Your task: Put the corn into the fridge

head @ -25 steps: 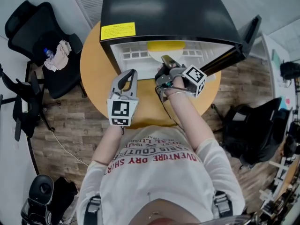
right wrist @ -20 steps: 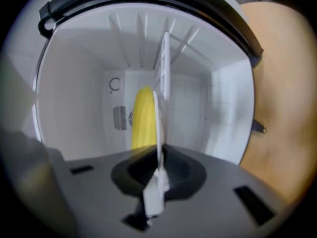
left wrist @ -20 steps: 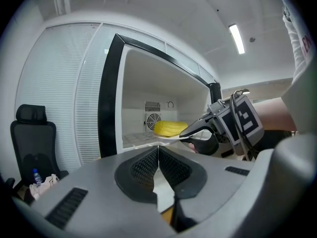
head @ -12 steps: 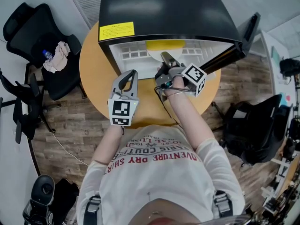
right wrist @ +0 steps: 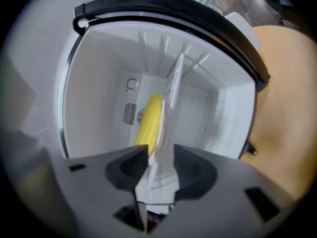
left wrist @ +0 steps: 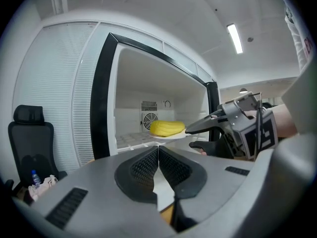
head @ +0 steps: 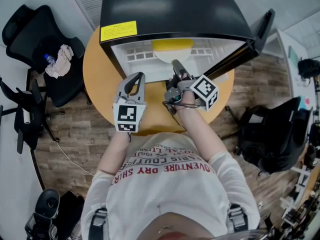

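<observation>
A yellow corn cob [head: 172,45] lies on a white plate [head: 169,59] inside the open black mini fridge [head: 170,9]. In the right gripper view the corn [right wrist: 150,118] and plate [right wrist: 171,100] stand edge-on on the white shelf. My right gripper [right wrist: 161,160] reaches into the fridge mouth. Its jaws are opening, and the plate's near rim is between them with thin gaps on both sides. My left gripper [head: 136,79] hovers over the table before the fridge, shut and empty. The left gripper view shows the corn [left wrist: 167,128] and the right gripper [left wrist: 190,138] at the plate's edge.
The fridge stands on a round wooden table [head: 97,79], its door [head: 245,41] swung open to the right. A black office chair [head: 47,44] with a cloth and bottle is at the left. Another black chair [head: 270,139] is at the right.
The right gripper's jaws have spread off the plate rim, and the gripper has rolled and drawn back a little. The plate with the corn rests in the fridge. The left gripper has kept still.
</observation>
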`<state>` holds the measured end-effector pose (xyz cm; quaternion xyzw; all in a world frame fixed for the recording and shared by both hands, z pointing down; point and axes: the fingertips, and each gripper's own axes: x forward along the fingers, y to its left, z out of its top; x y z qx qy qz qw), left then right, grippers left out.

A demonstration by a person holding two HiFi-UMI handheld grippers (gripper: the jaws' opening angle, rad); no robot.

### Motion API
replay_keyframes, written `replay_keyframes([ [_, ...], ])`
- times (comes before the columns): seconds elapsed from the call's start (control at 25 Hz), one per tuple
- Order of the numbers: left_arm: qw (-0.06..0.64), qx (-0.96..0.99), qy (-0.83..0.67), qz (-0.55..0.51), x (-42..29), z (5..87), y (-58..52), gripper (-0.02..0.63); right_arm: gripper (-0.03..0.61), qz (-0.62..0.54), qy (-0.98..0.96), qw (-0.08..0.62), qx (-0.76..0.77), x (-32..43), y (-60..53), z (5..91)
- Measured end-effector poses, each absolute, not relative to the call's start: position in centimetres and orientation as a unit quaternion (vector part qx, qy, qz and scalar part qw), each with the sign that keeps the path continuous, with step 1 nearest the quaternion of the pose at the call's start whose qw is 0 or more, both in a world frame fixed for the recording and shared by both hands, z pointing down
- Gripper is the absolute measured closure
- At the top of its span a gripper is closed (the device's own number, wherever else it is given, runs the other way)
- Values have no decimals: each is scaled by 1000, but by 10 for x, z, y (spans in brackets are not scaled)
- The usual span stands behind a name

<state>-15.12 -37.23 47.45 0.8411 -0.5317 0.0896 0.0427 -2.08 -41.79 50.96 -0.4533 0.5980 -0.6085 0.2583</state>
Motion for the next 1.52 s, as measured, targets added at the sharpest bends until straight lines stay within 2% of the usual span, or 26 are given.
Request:
replay_keyframes([
  [0.04,42,840,-534,88,-151,473,-372,586,414,-602,604,250,-458,-19,-412,511],
  [0.12,40,836,-541,85,-150,468,-371,586,529,-587,622,238,-460,-15,-402,512],
  [0.2,40,833,-546,83,-147,465,-368,586,546,-575,642,236,-449,-13,-392,509],
  [0.4,36,828,-553,85,-135,456,-356,586,551,-560,673,232,-423,-10,-371,500],
  [0.64,34,827,-557,77,-117,447,-341,586,551,-484,751,213,-395,-5,-353,471],
  [0.96,23,829,-554,69,-96,439,-319,586,551,-214,885,76,-407,8,-326,441],
  [1.16,16,830,-554,60,-95,435,-308,586,551,-84,909,20,-408,4,-307,431],
  [1.52,-11,843,-537,40,-88,426,-288,586,551,-10,904,-26,-426,8,-293,443],
])
